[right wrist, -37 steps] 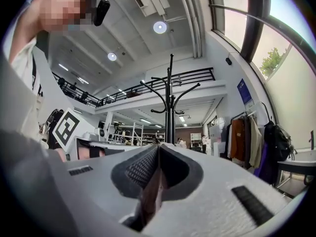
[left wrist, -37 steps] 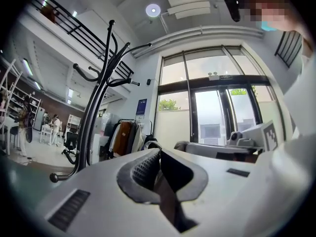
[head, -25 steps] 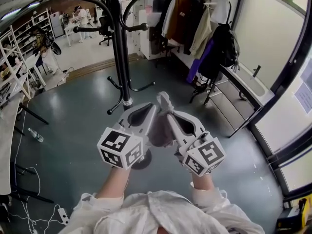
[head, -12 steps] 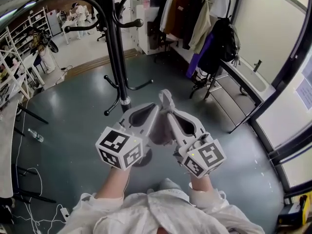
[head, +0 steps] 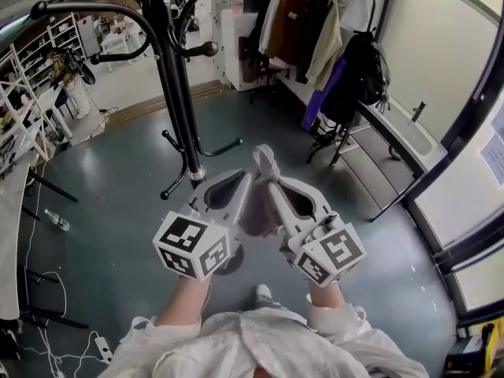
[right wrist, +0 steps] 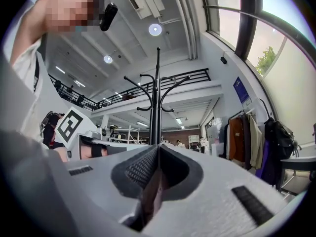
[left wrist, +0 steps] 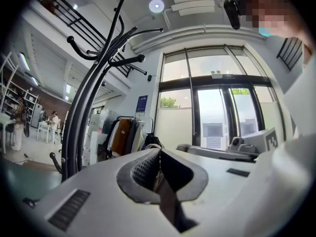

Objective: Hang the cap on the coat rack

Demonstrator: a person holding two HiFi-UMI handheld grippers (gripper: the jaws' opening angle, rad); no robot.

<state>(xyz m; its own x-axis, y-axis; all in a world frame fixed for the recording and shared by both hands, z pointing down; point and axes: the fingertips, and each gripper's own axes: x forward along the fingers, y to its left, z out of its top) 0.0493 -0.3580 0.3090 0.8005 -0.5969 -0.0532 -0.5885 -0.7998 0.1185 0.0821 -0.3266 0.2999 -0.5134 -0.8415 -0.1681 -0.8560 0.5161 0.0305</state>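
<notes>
A pale grey-pink cap [head: 258,209] hangs bunched between my two grippers, at chest height over the grey floor. My left gripper [head: 245,181] is shut on its left side and my right gripper [head: 271,186] on its right side. A fold of the cap [left wrist: 166,201] shows pinched in the left gripper [left wrist: 159,154], and another fold of the cap [right wrist: 150,196] in the right gripper [right wrist: 158,149]. The black coat rack [head: 168,93] stands ahead to the left, its curved hooks bare. The coat rack [left wrist: 84,117] is at the left of the left gripper view, while the coat rack [right wrist: 157,107] stands straight ahead in the right gripper view.
A clothes rail with coats [head: 307,30] and a black backpack [head: 361,73] stands at the back right beside glass walls. Shelving [head: 27,77] lines the left. A bottle [head: 57,219] and cables [head: 43,290] lie on the floor.
The coat rack has shifted left and closer in the head view. Both grippers stay shut on the cap in the same pose. A shoe has come into view below.
</notes>
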